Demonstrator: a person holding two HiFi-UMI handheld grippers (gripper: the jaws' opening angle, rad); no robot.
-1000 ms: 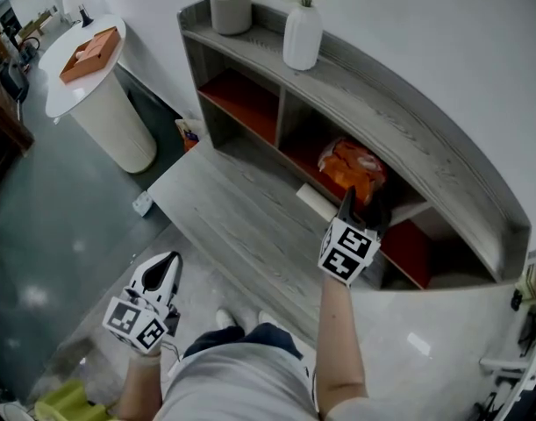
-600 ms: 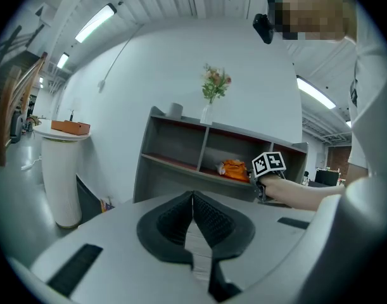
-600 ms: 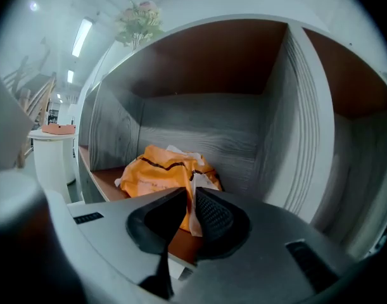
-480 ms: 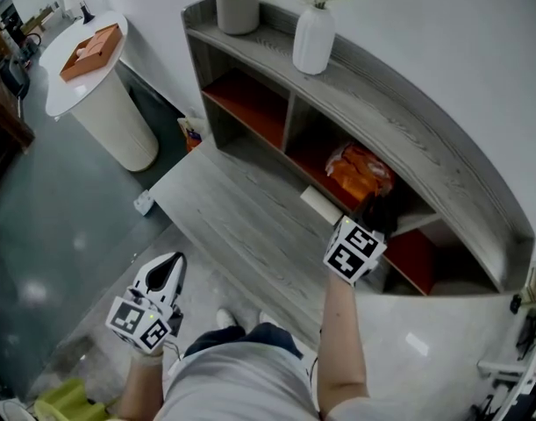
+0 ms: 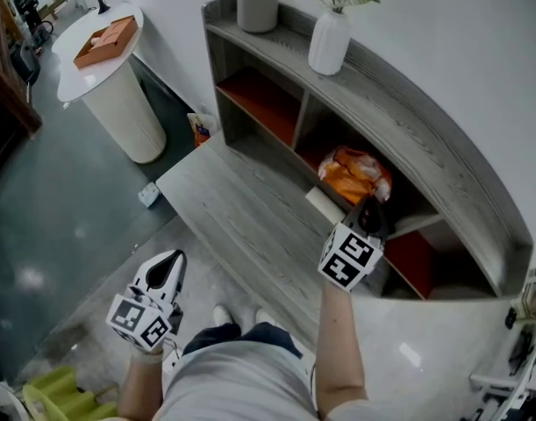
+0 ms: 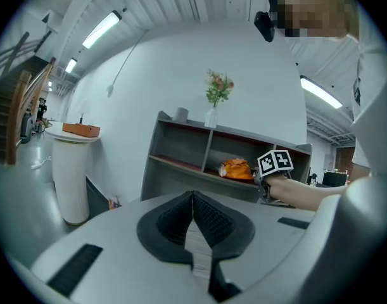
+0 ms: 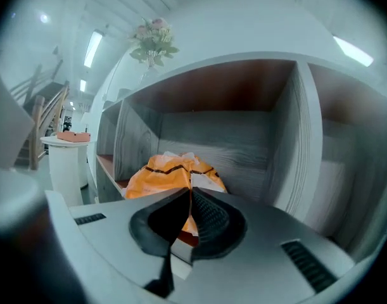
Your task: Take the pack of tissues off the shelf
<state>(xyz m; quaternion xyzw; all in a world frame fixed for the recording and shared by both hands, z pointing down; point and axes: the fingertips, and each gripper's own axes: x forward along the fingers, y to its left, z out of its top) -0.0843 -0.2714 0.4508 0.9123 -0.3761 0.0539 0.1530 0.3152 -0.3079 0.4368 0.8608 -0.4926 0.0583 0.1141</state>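
Pack [image 7: 171, 170]: orange, lying in mid compartment of shelf [image 5: 408, 134].
R tongs [image 7: 190, 190]: closed, pinching its wrapper at near edge.
L tongs [image 6: 193, 195]: closed, empty, low, well apart from shelf.

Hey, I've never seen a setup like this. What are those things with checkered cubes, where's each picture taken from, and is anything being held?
A person holds a two-fingered gripper in each hand; there's no robot. One picture looks down from the person's head; the other two ride on the grippers. The left gripper hangs low, fingers together, empty. The right gripper reaches into the grey shelf, fingers closing on the wrapper of the orange pack of tissues lying there. A white vase stands on top.
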